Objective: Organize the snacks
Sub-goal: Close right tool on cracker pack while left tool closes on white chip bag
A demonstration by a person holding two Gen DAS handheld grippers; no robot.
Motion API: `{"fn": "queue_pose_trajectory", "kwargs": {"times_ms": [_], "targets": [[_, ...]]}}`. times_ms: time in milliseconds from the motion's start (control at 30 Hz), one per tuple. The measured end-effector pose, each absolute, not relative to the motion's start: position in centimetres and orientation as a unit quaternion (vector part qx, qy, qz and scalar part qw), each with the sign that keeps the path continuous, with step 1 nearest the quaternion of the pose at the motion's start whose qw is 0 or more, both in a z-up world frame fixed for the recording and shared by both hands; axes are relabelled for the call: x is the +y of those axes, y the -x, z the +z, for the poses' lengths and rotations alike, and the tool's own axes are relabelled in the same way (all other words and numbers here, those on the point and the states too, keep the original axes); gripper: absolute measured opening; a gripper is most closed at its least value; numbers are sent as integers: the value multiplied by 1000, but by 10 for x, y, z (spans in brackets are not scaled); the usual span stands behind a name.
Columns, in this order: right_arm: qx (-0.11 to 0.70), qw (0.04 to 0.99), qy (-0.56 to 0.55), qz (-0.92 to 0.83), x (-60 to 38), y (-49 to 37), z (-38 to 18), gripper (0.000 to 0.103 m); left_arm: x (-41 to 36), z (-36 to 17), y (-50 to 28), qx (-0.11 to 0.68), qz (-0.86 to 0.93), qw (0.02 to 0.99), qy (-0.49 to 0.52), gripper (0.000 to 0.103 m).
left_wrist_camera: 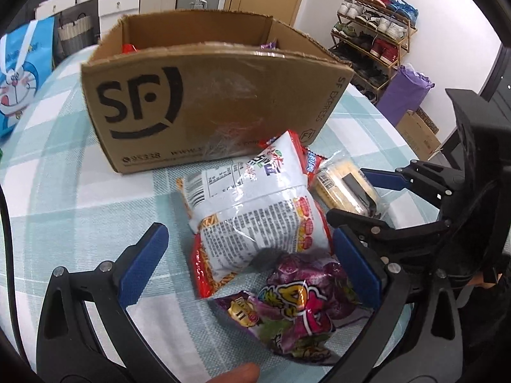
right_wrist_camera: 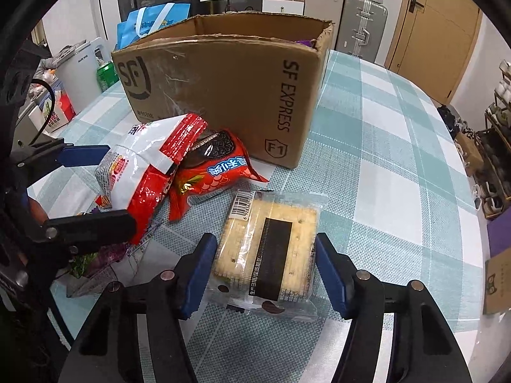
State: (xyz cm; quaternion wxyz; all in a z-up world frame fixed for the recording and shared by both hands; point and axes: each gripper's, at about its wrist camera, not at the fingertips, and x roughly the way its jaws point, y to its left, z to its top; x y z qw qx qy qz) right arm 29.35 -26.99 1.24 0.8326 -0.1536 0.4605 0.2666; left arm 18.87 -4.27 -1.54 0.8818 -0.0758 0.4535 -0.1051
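The left gripper (left_wrist_camera: 252, 266), black-framed with blue pads, reaches forward low over the counter (left_wrist_camera: 80, 210) with its jaws spread wide. The right gripper (right_wrist_camera: 265, 274), of the same build, is likewise low and level, jaws parted. The two sit close together, the right just beside the left's outer jaw.

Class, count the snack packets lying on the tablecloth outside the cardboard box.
4: the white-and-red noodle bag nearest the box, the red Oreo pack beside it, the cracker pack between the right gripper's fingers, and the purple bag. Others may hide underneath.
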Motion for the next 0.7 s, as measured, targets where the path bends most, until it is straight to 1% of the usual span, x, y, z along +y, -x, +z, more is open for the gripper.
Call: {"fn": "queue_pose_trajectory", "kwargs": {"times_ms": [167, 333, 400, 433, 500, 567, 700], "targets": [[461, 833, 150, 267, -271, -297, 11, 63, -44, -21, -199, 458, -110, 877, 93, 102], [461, 834, 150, 264, -271, -296, 11, 63, -47, -25, -202, 446, -108, 883, 98, 102], [461, 834, 149, 264, -271, -295, 12, 63, -48, -25, -202, 441, -111, 884, 104, 97], [460, 834, 150, 264, -271, -296, 11, 63, -44, -24, -200, 441, -117, 883, 107, 90], [459, 834, 151, 266, -271, -295, 11, 63, -43, -23, -200, 440, -121, 883, 109, 87], [459, 834, 151, 267, -271, -295, 11, 63, -39, -21, -197, 433, -122, 886, 113, 79], [456, 834, 153, 269, -271, -294, 12, 63, -37, -19, -194, 424, -129, 889, 115, 73]]}}
